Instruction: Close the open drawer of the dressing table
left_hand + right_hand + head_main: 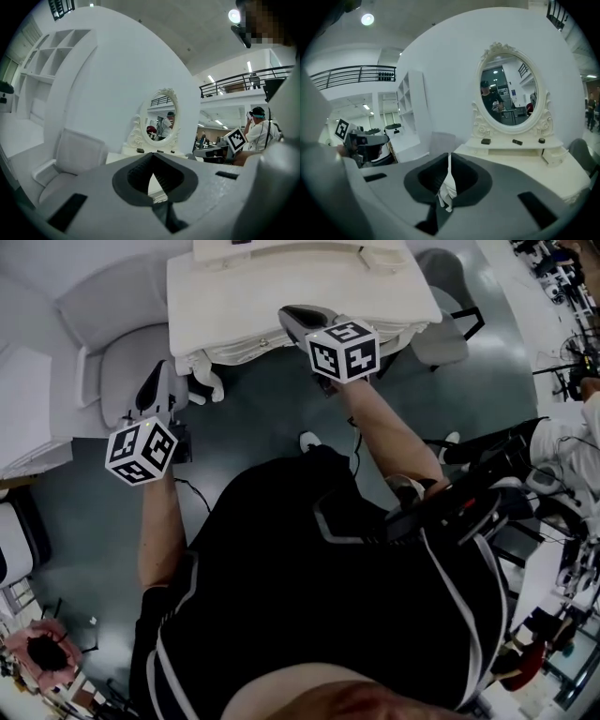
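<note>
The white dressing table (281, 287) stands in front of me, with its oval mirror (508, 93) at the back; the mirror (163, 119) also shows in the left gripper view. From the head view no drawer juts out of the table's carved front edge (248, 351). My right gripper (292, 315) is raised over the table's front edge, jaws shut with nothing between them (449, 155). My left gripper (159, 371) hangs lower, off the table's left corner, its tips shut together and empty (151, 155).
A grey armchair (131, 362) stands left of the table and a grey chair (441, 334) to its right. White open shelves (410, 108) stand beside the curved wall. A cable (192, 491) lies on the dark floor. Another person (260, 131) is off to the right.
</note>
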Motion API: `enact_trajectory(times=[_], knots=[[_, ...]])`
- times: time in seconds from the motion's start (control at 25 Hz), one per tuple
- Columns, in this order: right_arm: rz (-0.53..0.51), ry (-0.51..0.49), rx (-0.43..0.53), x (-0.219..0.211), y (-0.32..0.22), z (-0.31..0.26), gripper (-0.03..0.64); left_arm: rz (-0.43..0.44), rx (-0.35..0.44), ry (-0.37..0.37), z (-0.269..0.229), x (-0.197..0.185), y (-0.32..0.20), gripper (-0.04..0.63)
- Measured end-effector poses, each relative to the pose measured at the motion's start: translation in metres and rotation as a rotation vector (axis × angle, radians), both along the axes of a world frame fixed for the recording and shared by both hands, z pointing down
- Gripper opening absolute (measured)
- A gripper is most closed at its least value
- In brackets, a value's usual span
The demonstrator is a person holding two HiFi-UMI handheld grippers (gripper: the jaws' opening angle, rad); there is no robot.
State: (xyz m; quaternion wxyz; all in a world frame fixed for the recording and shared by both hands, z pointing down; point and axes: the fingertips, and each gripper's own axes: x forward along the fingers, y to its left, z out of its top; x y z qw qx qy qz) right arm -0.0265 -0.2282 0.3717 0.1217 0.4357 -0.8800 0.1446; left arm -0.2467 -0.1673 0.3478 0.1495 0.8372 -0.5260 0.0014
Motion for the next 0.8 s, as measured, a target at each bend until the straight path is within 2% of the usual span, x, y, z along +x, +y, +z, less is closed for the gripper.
enact_trajectory(times=[0.32, 0.52, 0.8], knots=[[-0.05, 0.002, 0.11, 0.038, -0.007, -0.069, 0.005, -0.05, 0.045, -0.002, -0.04, 0.038, -0.021, 0.005], [-0.08, 0.004, 0.171, 0.054, -0.009, -0.099, 0.005, -0.045, 0.077, -0.004, -0.061, 0.063, -0.024, 0.005], [-0.115, -0.009, 0.225, 0.06, -0.011, -0.127, 0.003, -0.073, 0.102, -0.026, -0.079, 0.071, -0.025, 0.005]])
